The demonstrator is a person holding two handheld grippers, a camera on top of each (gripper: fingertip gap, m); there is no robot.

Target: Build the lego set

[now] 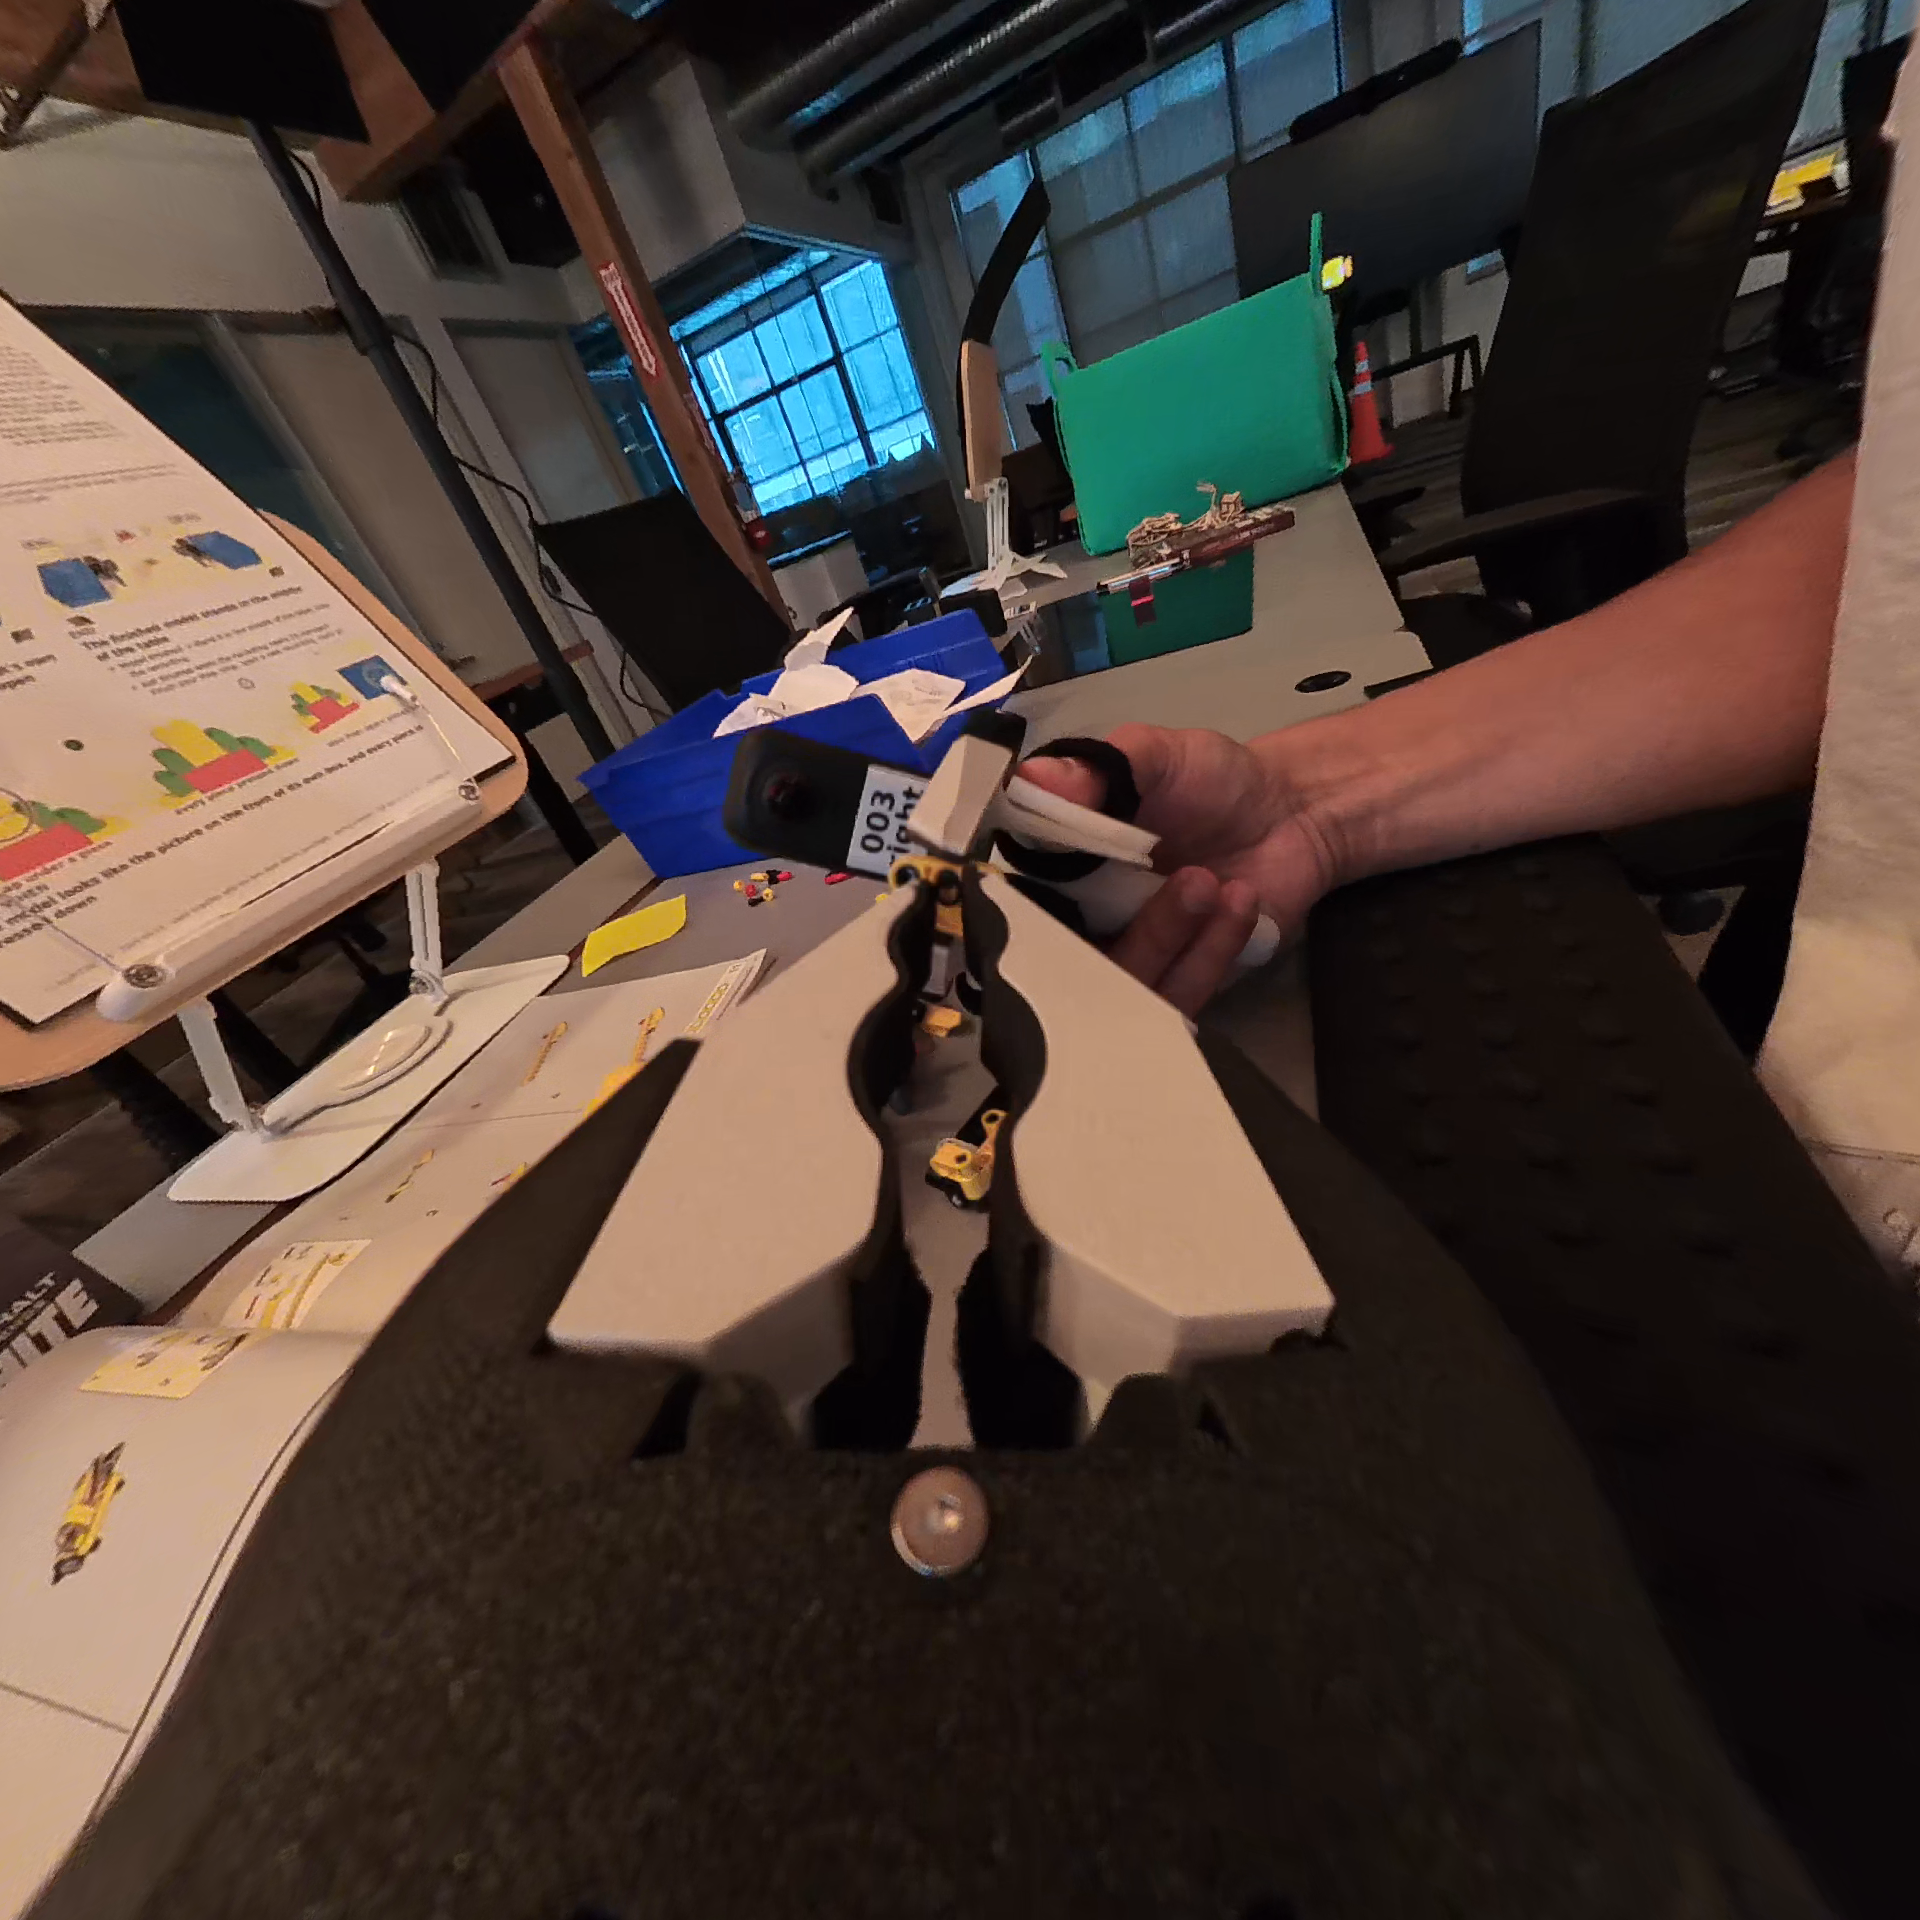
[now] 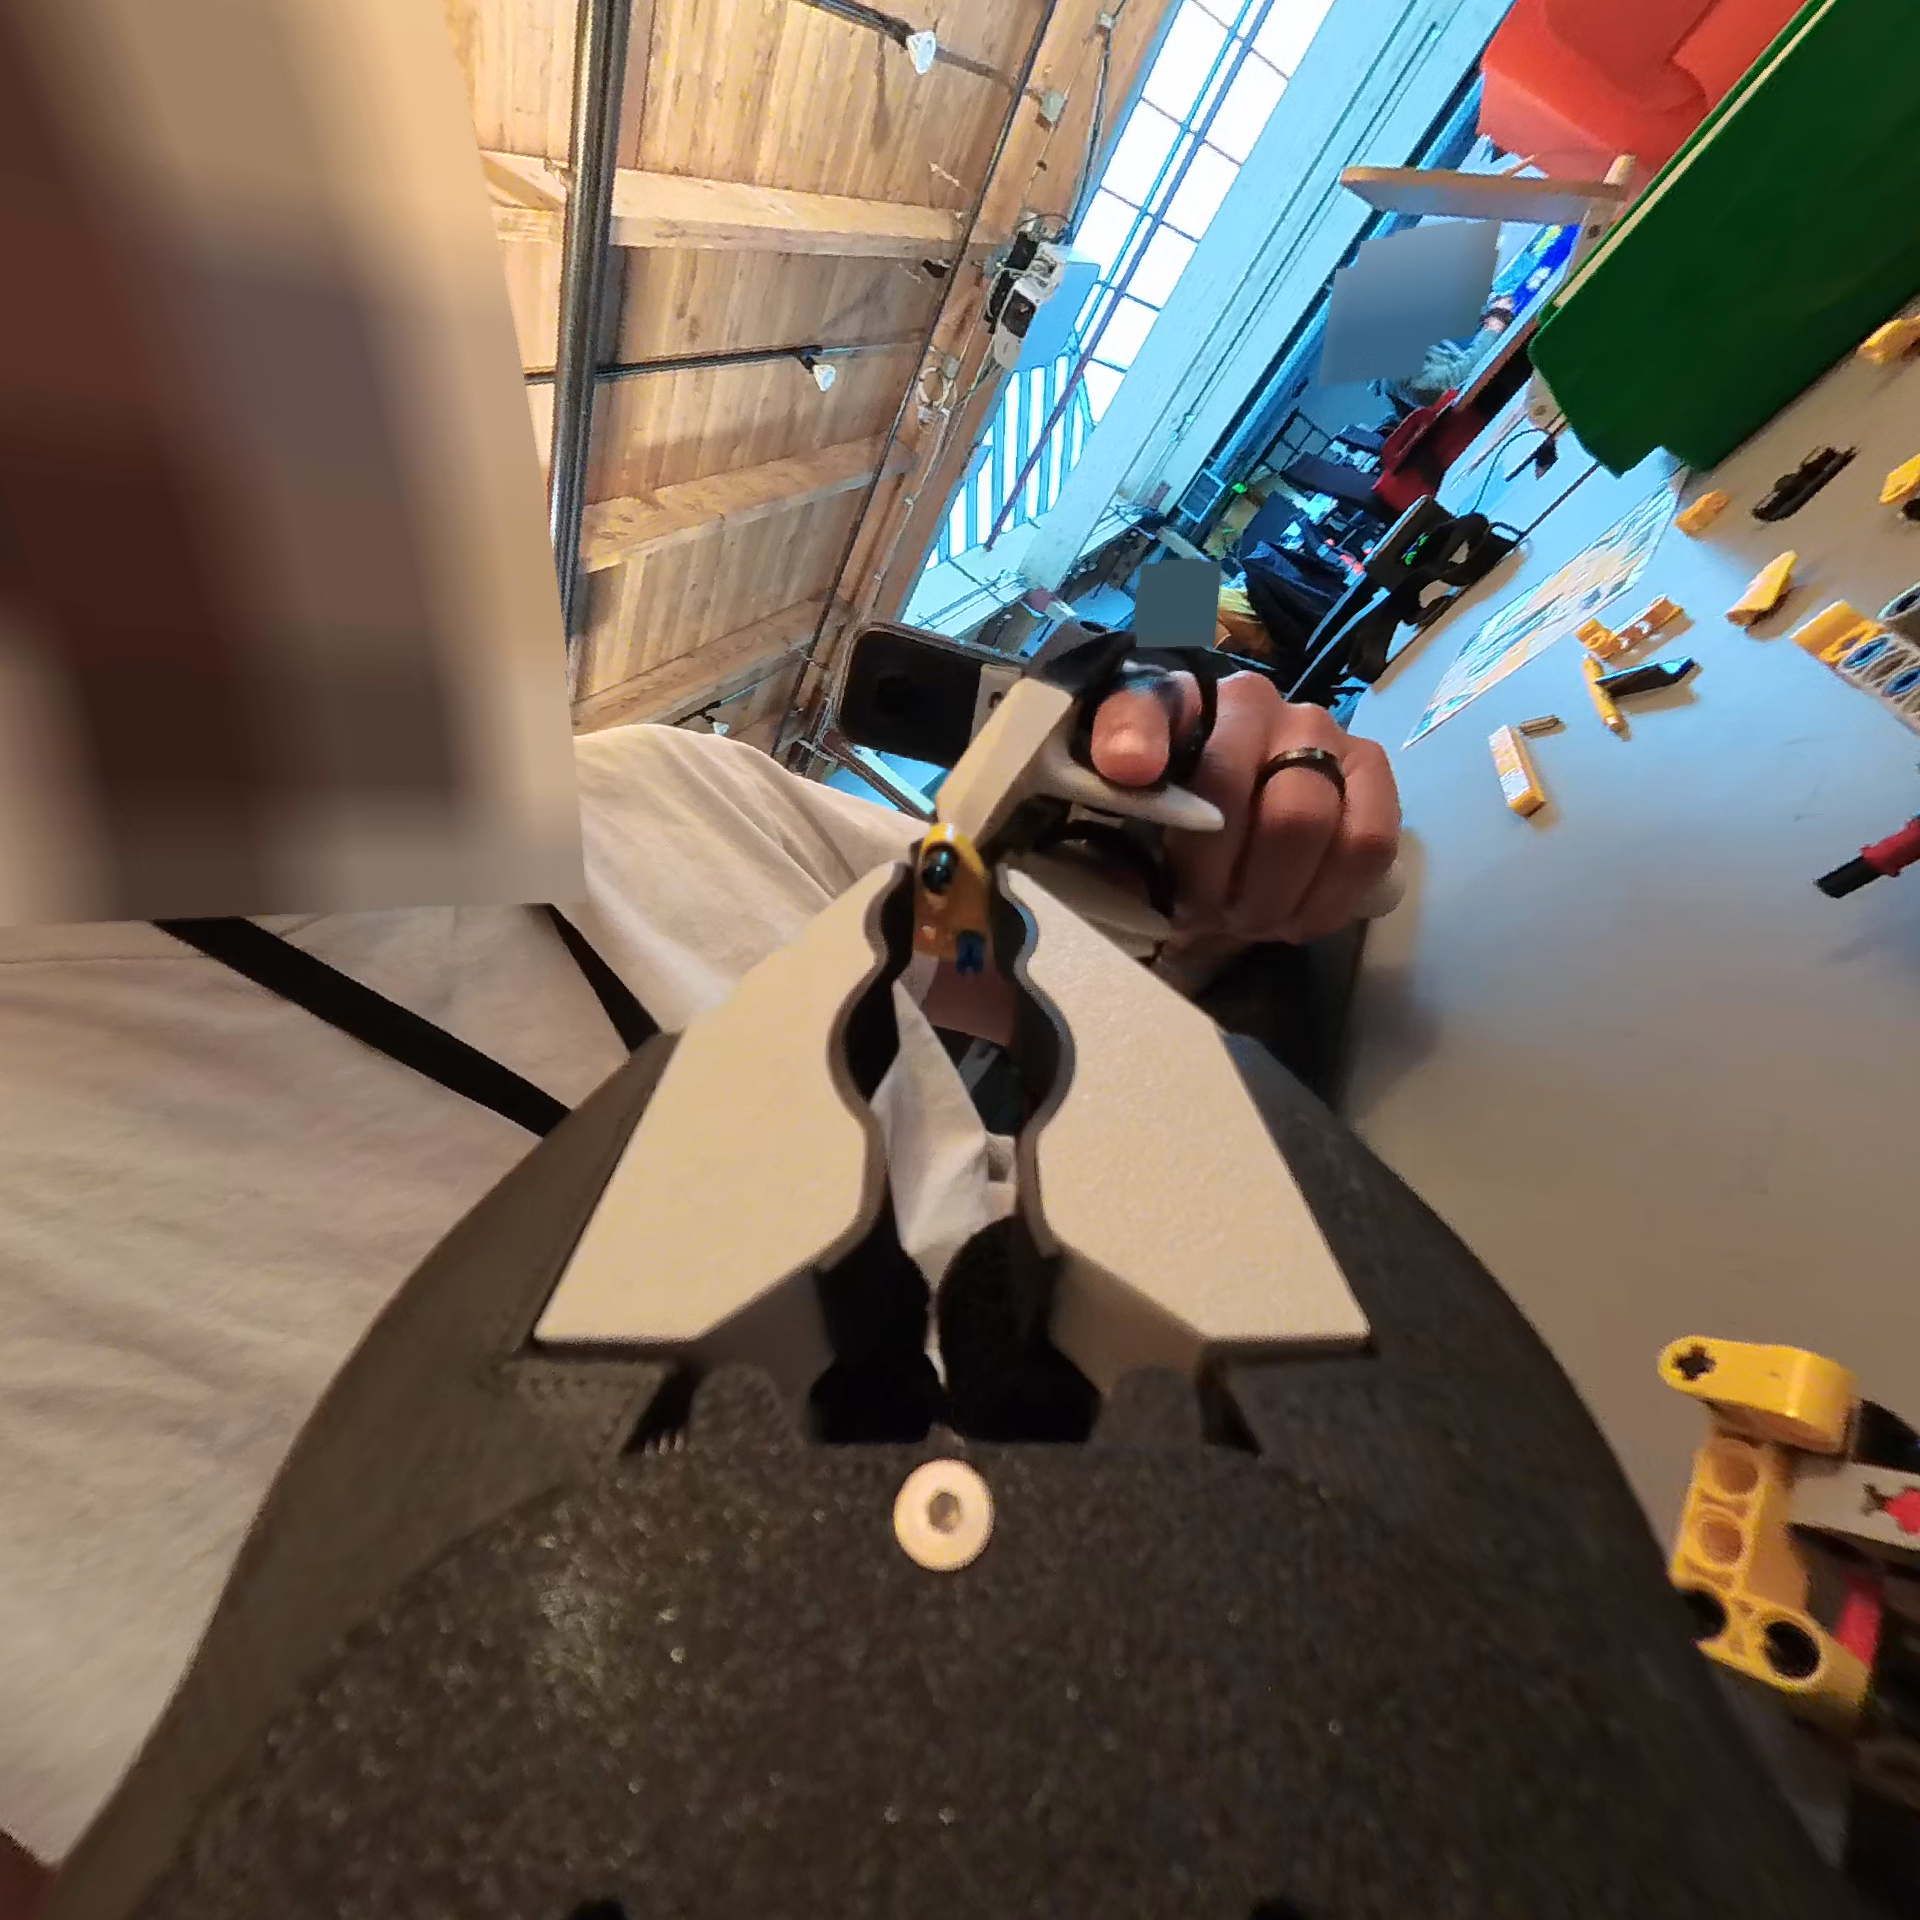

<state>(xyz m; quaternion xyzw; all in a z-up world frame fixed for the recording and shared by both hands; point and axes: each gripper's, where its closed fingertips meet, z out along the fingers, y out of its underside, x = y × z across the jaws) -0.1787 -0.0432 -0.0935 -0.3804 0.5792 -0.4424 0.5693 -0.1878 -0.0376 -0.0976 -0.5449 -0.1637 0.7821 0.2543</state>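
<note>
Left hand-held gripper: clenched on small yellow piece.
Right hand-held gripper: clenched on yellow connector.
Risk: tips meet mid-air; a skewed push could pop either part onto the worktop.

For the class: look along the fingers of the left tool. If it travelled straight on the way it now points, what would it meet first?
Most likely the right tool, whose tip sits right at the left tool, where a small yellow lego piece is pinched. Depth is unclear, but they look almost touching.

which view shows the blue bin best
The left wrist view: the blue bin sits on the table behind the tool tips, holding crumpled white paper. The right wrist view does not show it.
</note>
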